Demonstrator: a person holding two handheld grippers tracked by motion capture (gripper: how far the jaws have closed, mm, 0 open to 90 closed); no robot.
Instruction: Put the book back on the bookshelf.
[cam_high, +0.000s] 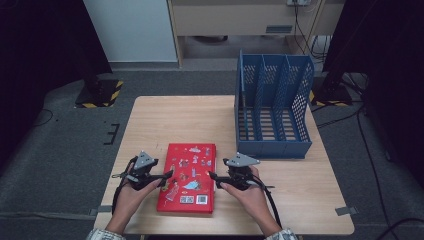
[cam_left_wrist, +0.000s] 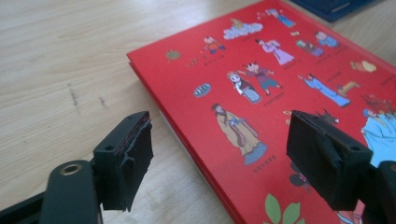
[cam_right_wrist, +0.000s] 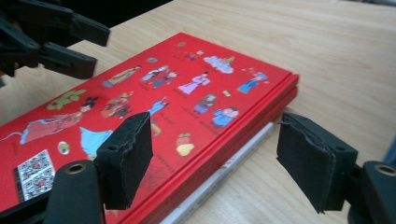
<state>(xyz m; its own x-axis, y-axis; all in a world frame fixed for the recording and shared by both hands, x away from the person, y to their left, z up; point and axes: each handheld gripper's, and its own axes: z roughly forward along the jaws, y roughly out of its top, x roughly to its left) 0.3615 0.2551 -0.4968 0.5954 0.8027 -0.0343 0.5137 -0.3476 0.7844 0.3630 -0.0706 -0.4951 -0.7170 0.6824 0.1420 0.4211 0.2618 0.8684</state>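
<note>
wooden table (cam_high: 165, 120) bears red book (cam_high: 190, 175), far corner cut off in left gripper view.

The pale wooden bench (cam_high: 165, 120) is carrying two things. A flat red hardcover book with cartoon figures on its cover (cam_high: 189, 177) is lying directly between the left claw (cam_high: 167, 177) and the right claw (cam_high: 214, 179). A blue perforated plastic three-slot file rack (cam_high: 272, 107) is standing well beyond the right claw.
</note>
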